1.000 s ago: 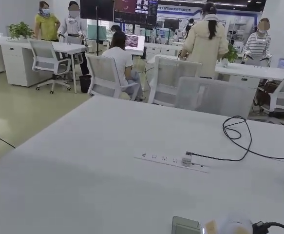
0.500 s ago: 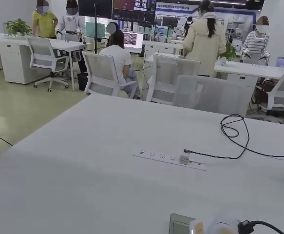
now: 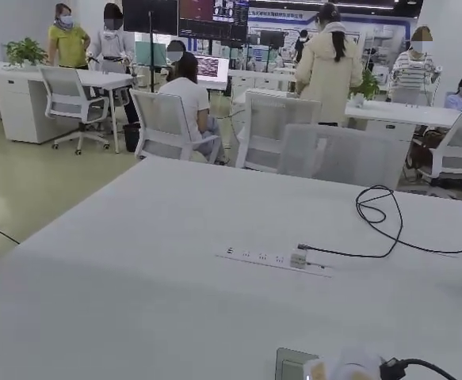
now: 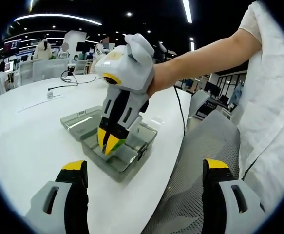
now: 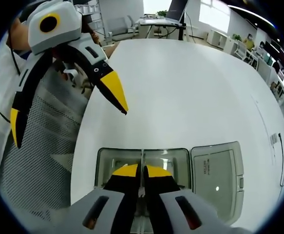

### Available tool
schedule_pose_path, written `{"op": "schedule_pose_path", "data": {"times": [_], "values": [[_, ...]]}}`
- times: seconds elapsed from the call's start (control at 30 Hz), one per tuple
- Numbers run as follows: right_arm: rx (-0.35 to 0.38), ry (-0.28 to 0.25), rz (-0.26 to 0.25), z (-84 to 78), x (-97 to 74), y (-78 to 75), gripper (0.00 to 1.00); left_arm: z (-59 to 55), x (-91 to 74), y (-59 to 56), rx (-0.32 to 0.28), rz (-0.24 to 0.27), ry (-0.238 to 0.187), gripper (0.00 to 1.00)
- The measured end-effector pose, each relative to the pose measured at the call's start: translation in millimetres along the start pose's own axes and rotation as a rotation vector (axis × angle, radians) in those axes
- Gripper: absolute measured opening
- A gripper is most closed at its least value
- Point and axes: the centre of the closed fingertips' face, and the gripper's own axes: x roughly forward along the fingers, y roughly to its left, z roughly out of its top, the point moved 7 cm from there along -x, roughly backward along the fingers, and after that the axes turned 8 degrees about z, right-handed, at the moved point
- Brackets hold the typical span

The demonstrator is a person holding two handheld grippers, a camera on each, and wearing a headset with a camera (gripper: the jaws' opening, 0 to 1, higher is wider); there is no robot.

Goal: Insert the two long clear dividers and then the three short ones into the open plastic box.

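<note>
The open clear plastic box (image 5: 117, 161) lies near the table's edge, its hinged lid (image 5: 217, 173) flat beside it. In the right gripper view my right gripper (image 5: 142, 178) reaches down into the box. Its jaws are shut on a thin clear divider (image 5: 142, 158), which stands edge-on across the middle of the box. From the left gripper view, the right gripper (image 4: 108, 145) points tips-down inside the box (image 4: 132, 156), held by a hand. My left gripper (image 4: 146, 195) hovers off the table's edge, wide open and holding nothing. It is also seen as the left gripper (image 5: 66, 109).
A white power strip (image 3: 274, 260) and a looped black cable (image 3: 377, 218) lie farther back on the white table (image 3: 135, 261). A corner of the box lid (image 3: 294, 364) sits at the bottom of the head view. Mesh chairs (image 3: 341, 154) and several people stand beyond the table.
The head camera has shifted slightly. Nothing on the table has visibly moved.
</note>
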Motion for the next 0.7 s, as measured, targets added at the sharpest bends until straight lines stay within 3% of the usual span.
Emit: {"op": "schedule_pose_path", "data": {"times": [0.4, 0.7], "values": [[0.044, -0.122, -0.04, -5.7, -43.8, 10.9, 0.24, 3.2, -1.3, -1.1, 0.006, 0.004, -0.001, 1.0], [0.084, -0.167, -0.093, -31.2, -78.8, 23.7, 0.32, 5.5, -1.6, -1.5, 0.012, 0.003, 0.0, 1.0]]}}
